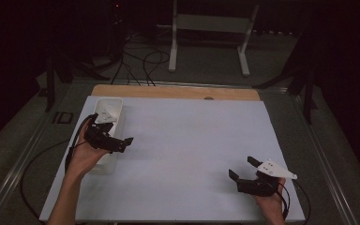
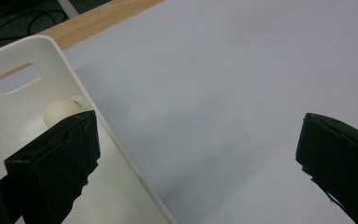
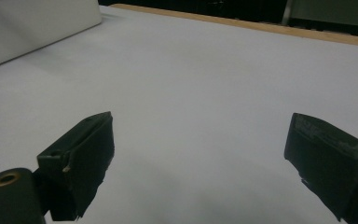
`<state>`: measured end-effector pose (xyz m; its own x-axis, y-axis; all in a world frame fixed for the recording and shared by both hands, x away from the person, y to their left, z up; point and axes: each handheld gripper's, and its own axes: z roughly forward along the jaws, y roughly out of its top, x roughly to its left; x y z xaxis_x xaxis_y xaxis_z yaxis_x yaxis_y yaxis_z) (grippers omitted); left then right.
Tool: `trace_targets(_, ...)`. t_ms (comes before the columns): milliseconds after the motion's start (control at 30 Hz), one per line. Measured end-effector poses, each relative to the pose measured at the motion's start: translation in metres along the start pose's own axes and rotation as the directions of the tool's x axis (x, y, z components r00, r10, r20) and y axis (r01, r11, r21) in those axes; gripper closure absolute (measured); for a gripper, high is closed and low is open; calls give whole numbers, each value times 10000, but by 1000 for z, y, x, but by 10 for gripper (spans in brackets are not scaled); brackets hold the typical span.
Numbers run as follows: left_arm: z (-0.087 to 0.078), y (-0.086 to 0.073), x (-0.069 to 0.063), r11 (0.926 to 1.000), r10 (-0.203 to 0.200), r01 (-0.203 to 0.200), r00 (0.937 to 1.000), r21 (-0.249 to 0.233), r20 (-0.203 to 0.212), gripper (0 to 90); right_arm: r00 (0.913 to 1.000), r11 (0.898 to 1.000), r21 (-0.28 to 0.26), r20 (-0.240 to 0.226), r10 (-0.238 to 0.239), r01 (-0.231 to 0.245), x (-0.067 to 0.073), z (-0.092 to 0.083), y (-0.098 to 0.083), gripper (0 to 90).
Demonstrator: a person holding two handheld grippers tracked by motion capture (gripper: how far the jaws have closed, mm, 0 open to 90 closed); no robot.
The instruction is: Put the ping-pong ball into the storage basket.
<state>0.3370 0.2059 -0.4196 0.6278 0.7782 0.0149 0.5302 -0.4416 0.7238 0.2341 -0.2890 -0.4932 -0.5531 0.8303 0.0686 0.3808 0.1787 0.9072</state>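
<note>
1. Left gripper (image 2: 198,154) hangs over the right rim of the white bin (image 2: 121,154), jaws spread wide, nothing between them.
2. Right gripper (image 1: 243,169) waits low at the near right of the table, jaws wide apart too, empty.
3. The prize: a pale, smooth, rounded egg-like ball (image 2: 61,111) lying inside the bin near its handle-slot end.
4. Looks like the reach stage; next, the left gripper must swing over the rim, dip, and close gently.
5. Bin is glossy hard plastic; the sheet (image 1: 192,140) is matte, pale, flat.
</note>
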Motion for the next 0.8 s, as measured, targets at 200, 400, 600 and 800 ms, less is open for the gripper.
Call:
trace_targets(200,1,-5,-2,9999,-78,79,9998,-78,206,3,10000,10000,-12,-14,-12,12,0,0,0,79)
trace_targets(400,1,-10,-4,9997,-118,125,9994,-209,336,3,10000,10000,-4,-5,-16,16,0,0,0,79)
trace_targets(600,-1,-13,-7,9996,-70,79,9993,-253,367,3,10000,10000,-8,-6,21,-21,0,0,0,79)
trace_targets(800,-2,-15,-10,9996,0,10,9993,-282,382,3,10000,10000,-22,-9,-20,20,0,0,0,79)
